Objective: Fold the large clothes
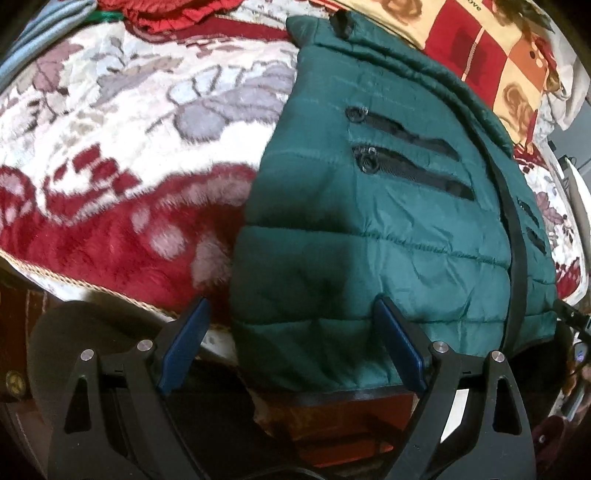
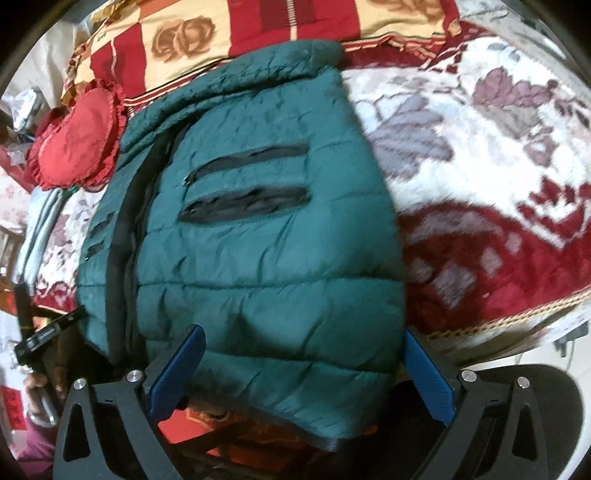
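A dark green quilted puffer vest [image 1: 388,221] lies flat on the bed, front up, with a black centre zipper and black zip pockets. Its hem hangs a little over the bed's near edge. My left gripper [image 1: 291,314] is open, its blue pads straddling the hem's left corner. In the right wrist view the vest [image 2: 258,240] fills the middle. My right gripper [image 2: 303,347] is open with its pads on either side of the hem's right part. Neither gripper holds cloth.
A red, white and grey floral plush blanket [image 1: 129,147] covers the bed. A red and yellow patterned pillow [image 2: 258,29] lies beyond the collar. A red frilled cushion [image 2: 77,136] and folded pale blue cloth [image 2: 44,221] lie beside the vest.
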